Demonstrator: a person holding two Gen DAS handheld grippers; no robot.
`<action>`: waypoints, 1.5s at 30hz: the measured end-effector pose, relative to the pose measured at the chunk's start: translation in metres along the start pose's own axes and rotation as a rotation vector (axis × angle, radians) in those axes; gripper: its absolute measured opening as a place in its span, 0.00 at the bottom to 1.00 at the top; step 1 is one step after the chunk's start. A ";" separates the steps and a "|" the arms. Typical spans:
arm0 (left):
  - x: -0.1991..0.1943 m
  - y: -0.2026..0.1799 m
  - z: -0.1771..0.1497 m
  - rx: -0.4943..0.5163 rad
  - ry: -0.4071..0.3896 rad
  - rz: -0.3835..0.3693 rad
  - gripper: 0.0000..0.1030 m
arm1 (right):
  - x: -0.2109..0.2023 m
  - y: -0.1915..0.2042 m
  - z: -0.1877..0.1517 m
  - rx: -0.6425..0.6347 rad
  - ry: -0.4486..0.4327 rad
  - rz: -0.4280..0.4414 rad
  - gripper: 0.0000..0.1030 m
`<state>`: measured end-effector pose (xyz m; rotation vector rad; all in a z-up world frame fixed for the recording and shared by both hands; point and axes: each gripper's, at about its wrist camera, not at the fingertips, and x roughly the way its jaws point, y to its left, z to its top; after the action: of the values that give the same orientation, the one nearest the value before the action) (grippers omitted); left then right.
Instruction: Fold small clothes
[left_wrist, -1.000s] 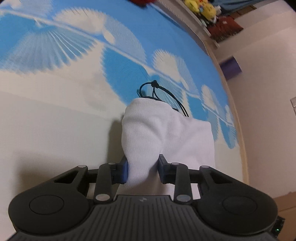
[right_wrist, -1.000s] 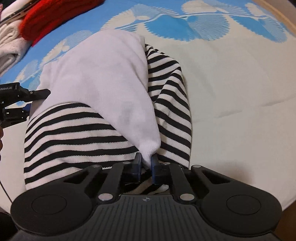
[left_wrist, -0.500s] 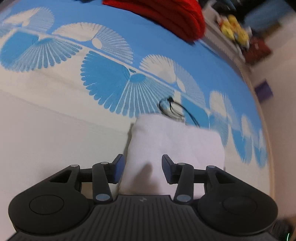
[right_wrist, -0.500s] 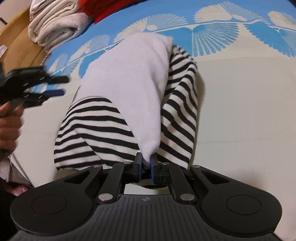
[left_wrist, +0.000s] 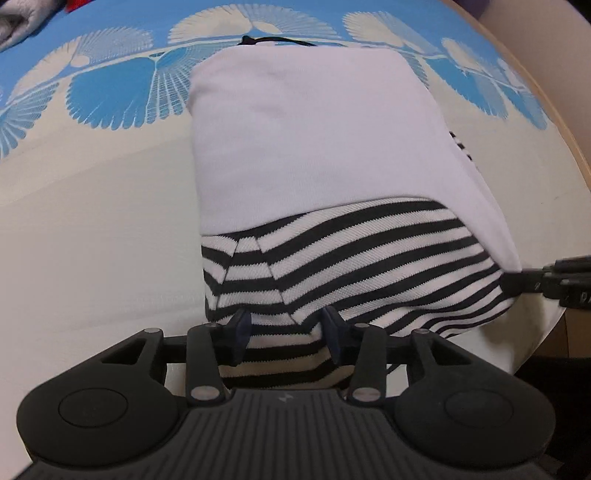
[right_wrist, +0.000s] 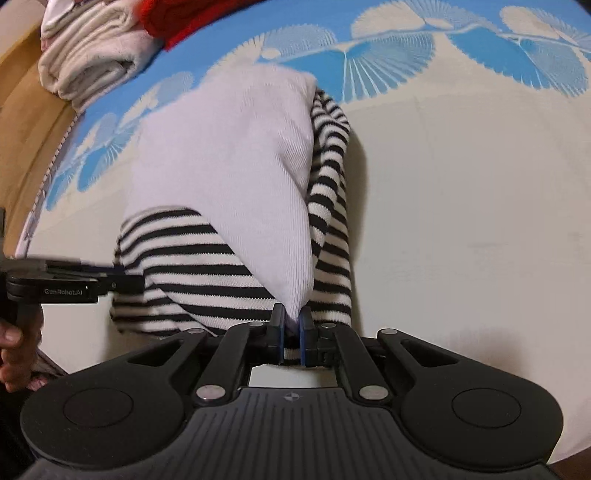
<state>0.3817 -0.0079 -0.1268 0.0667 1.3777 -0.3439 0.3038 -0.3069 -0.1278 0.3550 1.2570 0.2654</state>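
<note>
A small garment lies on the bedspread, its white part (left_wrist: 314, 129) folded over its black-and-white striped part (left_wrist: 369, 258). My left gripper (left_wrist: 286, 328) is open just above the near striped edge, and the striped cloth between the pads is not pinched. My right gripper (right_wrist: 291, 325) is closing tight on the white corner of the garment (right_wrist: 229, 166), which rises slightly to the jaws. Each gripper shows in the other's view: the right gripper (left_wrist: 546, 284) at the garment's right corner, the left gripper (right_wrist: 74, 284) at its left edge, held by a hand (right_wrist: 14, 354).
The bedspread (left_wrist: 92, 221) is cream with blue fan prints. A black cord (left_wrist: 273, 40) pokes out behind the garment. Folded cream towels (right_wrist: 88, 62) and a red cloth (right_wrist: 184, 18) lie at the far left. A wooden edge (left_wrist: 569, 110) borders the bed.
My left gripper let go of the white fold, opened, and swung round to the near striped edge. My right gripper kept its grip on the white corner and shifted a little.
</note>
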 end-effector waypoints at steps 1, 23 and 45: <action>-0.003 0.001 0.001 -0.016 0.006 -0.006 0.47 | 0.001 -0.001 0.000 -0.008 0.006 -0.005 0.04; -0.056 0.033 0.011 -0.122 -0.195 0.093 0.53 | -0.027 -0.027 0.051 0.204 -0.379 0.110 0.37; -0.042 0.022 0.028 -0.099 -0.210 0.097 0.53 | 0.042 -0.019 0.134 0.279 -0.445 0.017 0.02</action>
<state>0.4076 0.0145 -0.0835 0.0146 1.1775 -0.1955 0.4437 -0.3239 -0.1365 0.6275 0.8501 0.0186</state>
